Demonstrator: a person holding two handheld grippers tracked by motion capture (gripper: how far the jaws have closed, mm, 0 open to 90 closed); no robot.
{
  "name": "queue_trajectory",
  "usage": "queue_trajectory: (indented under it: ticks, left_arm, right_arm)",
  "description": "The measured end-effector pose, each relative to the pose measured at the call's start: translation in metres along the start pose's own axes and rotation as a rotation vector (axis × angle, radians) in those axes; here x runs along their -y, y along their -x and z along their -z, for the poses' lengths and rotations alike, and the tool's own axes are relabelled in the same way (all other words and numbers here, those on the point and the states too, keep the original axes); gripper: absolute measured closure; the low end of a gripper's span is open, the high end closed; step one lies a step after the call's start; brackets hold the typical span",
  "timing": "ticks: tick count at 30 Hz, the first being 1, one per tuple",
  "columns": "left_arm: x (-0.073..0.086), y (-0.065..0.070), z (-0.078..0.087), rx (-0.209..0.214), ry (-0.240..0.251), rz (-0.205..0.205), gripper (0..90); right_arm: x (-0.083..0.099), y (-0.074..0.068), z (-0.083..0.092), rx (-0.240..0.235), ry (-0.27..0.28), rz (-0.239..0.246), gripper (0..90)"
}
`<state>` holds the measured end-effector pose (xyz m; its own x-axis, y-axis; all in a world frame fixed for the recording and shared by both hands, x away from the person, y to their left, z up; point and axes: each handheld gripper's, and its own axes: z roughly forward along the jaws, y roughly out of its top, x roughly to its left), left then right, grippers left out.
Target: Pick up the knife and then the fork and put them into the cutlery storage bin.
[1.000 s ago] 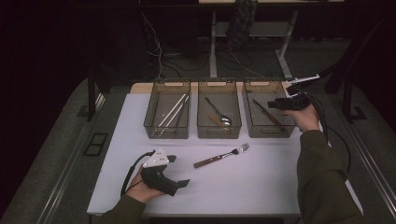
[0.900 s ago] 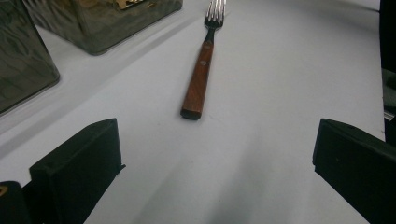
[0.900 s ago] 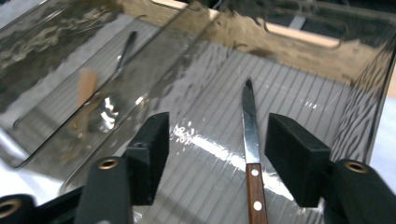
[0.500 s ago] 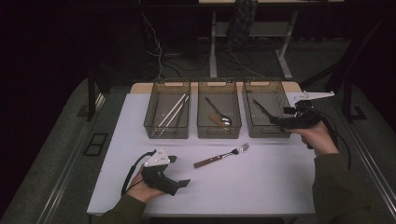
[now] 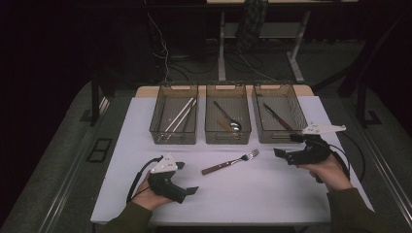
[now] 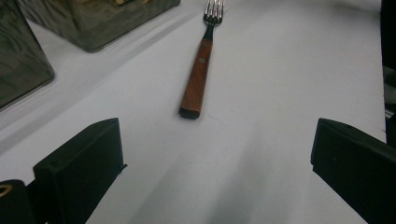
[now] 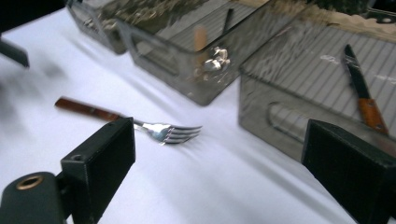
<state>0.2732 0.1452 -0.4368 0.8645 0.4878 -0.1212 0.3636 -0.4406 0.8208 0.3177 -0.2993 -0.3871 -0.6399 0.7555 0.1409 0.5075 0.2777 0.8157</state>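
Note:
A wooden-handled fork (image 5: 231, 162) lies on the white table (image 5: 252, 199), in front of the bins. To its left my left gripper (image 5: 187, 177) rests on the table with its jaws open and empty, pointing at the fork's handle (image 6: 198, 74). At the fork's right is my right gripper (image 5: 285, 145), held low and just in front of the right bin (image 5: 277, 141). Its jaws have just been opening and stand wide with nothing between them. In the right gripper view (image 7: 219, 172) the fork's tines (image 7: 175, 132) lie ahead.
Three clear bins stand in a row at the back. The left bin (image 5: 173, 141) holds chopsticks (image 5: 180, 115), the middle bin (image 5: 228, 141) a spoon (image 5: 228, 120), the right one a knife (image 5: 278, 116). Dark floor, cables and table legs lie beyond.
My right hand has come back from over the right bin toward the near side and down, stopping right of the fork, with its jaws wider. The left hand has stayed put.

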Motion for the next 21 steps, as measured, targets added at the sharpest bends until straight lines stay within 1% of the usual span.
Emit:
queue_trajectory:
  ticks: [1, 3, 4, 7, 10, 11, 12, 13, 14, 16, 17, 18, 21]
  left_arm:
    - [0.0, 0.0, 0.0, 0.001, 0.002, -0.001, 0.9]
    - [-0.002, 0.0, 0.0, 0.001, 0.004, -0.005, 0.9]
    - [-0.002, 0.0, 0.0, 0.002, 0.005, -0.005, 1.1]
    - [-0.003, -0.001, -0.002, 0.008, 0.001, -0.004, 2.1]
    - [-0.006, -0.002, -0.003, 0.012, 0.003, -0.002, 4.2]
    - [-0.008, -0.003, -0.003, 0.01, -0.001, -0.008, 4.9]
    - [-0.01, -0.003, -0.004, 0.009, 0.003, -0.005, 5.7]
    - [-0.012, -0.004, -0.004, 0.009, 0.004, -0.005, 6.7]
    - [-0.015, -0.005, -0.005, 0.007, 0.002, -0.009, 7.9]
    - [-0.021, -0.007, -0.007, -0.003, -0.002, -0.018, 12.0]
    - [-0.025, -0.008, -0.009, -0.004, 0.001, -0.017, 14.2]
    - [-0.028, -0.009, -0.012, -0.005, -0.004, -0.016, 15.0]
    - [-0.039, -0.012, -0.023, 0.009, -0.015, -0.021, 21.9]
  right_arm:
    - [0.004, -0.006, 0.001, 0.007, 0.009, 0.014, 9.4]
    - [0.011, -0.012, 0.001, 0.0, 0.028, 0.024, 9.4]
    - [0.015, -0.016, 0.001, 0.01, 0.032, 0.034, 9.5]
    - [0.027, -0.022, 0.0, 0.017, 0.032, 0.041, 9.5]
    - [0.039, -0.027, -0.001, 0.0, 0.025, 0.024, 9.5]
    - [0.043, -0.029, -0.001, -0.003, 0.017, 0.027, 9.4]
    - [0.047, -0.031, -0.001, 0.006, 0.005, 0.043, 9.5]
    - [0.051, -0.033, -0.001, 0.014, 0.001, 0.063, 9.5]
    - [0.055, -0.034, -0.001, 0.014, -0.007, 0.066, 9.5]
    - [0.061, -0.034, -0.001, 0.005, -0.02, 0.044, 9.5]
    - [0.063, -0.035, -0.001, 0.003, -0.024, 0.04, 9.4]
    - [0.064, -0.035, -0.002, 0.003, -0.026, 0.04, 9.5]
    - [0.064, -0.036, -0.004, -0.002, -0.028, 0.041, 9.5]
